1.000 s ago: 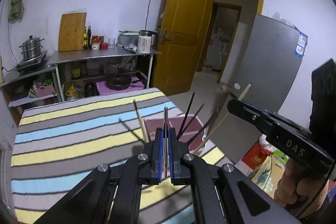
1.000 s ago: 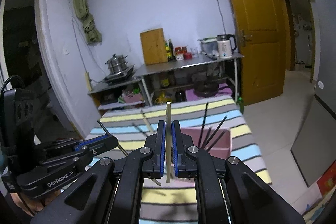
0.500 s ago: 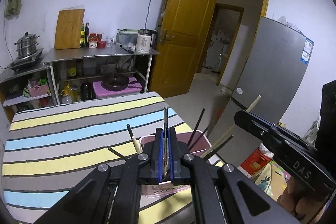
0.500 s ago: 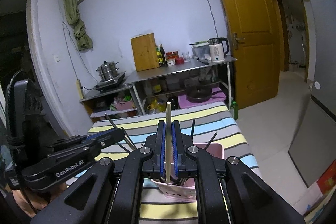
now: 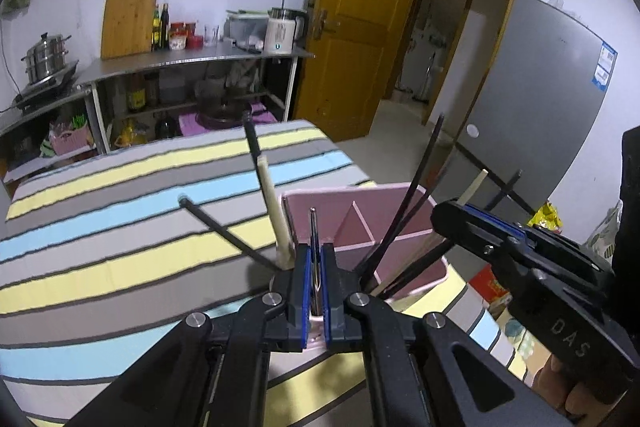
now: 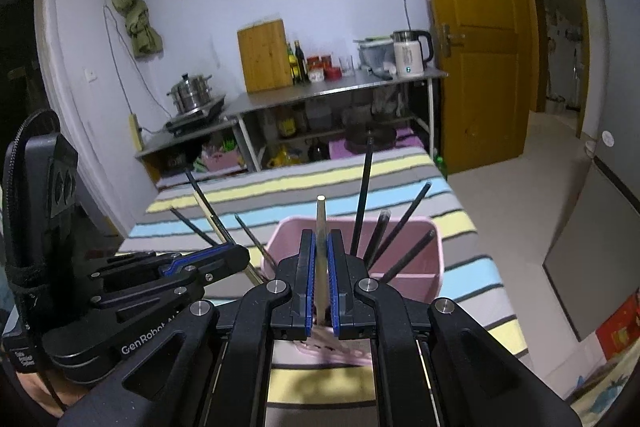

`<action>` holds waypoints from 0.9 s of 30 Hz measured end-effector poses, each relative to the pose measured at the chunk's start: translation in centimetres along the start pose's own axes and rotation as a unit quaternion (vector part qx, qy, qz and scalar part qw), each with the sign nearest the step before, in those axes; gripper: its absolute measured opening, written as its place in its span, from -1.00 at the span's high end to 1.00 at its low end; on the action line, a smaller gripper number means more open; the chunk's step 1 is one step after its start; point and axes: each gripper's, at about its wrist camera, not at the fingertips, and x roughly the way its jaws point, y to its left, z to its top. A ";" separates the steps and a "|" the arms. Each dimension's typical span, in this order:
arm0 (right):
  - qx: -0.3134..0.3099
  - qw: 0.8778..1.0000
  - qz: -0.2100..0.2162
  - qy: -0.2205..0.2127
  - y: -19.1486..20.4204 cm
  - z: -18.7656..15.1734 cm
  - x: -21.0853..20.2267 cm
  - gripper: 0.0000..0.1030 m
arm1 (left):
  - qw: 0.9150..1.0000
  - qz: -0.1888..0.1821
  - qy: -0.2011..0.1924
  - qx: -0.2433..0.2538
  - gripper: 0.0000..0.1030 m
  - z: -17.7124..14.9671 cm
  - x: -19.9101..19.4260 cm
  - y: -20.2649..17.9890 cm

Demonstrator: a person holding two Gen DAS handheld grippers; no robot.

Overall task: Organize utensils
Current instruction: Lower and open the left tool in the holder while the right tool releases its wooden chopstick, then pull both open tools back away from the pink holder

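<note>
A pink utensil holder (image 5: 400, 199) (image 6: 424, 247) with dividers stands on the striped tablecloth near the table's right edge. Several black chopsticks (image 6: 365, 195) lean out of it, and a cream-handled utensil (image 5: 272, 203) sticks up at its left corner. My left gripper (image 5: 315, 251) is shut on a thin metal chopstick (image 5: 313, 227), just above the holder's near rim. My right gripper (image 6: 320, 235) is shut on a pale wooden chopstick (image 6: 321, 215) held upright over the holder. Each gripper shows in the other's view, the right gripper (image 5: 476, 223) and the left gripper (image 6: 208, 261).
The striped cloth (image 5: 120, 211) covers the table, which ends just right of the holder. Behind stand a steel shelf (image 5: 192, 61) with a kettle, bottles, a cutting board and a steamer pot. A yellow door (image 5: 360, 27) and a grey fridge (image 5: 540, 99) are at the right.
Both grippers have come down and forward toward the pink holder, which now looms larger and closer under them. Each still grips its chopstick.
</note>
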 end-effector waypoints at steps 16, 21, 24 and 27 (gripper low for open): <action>-0.003 1.000 -0.009 0.010 0.1 -0.6 -0.8 0.72 | 1.000 0.006 -0.019 0.005 0.69 -1.0 -1.9 0.1; -0.005 1.000 -0.012 -0.005 0.3 -0.6 -2.7 0.71 | 0.999 0.014 -0.038 0.005 0.68 -1.5 -4.1 0.1; -0.006 1.000 -0.011 -0.013 0.6 -0.9 -3.7 0.69 | 0.998 0.021 -0.051 0.009 0.66 -2.2 -5.5 -0.2; -0.003 1.000 -0.009 -0.020 0.8 -1.4 -4.7 0.66 | 0.997 0.028 -0.064 0.013 0.66 -2.9 -6.7 -0.5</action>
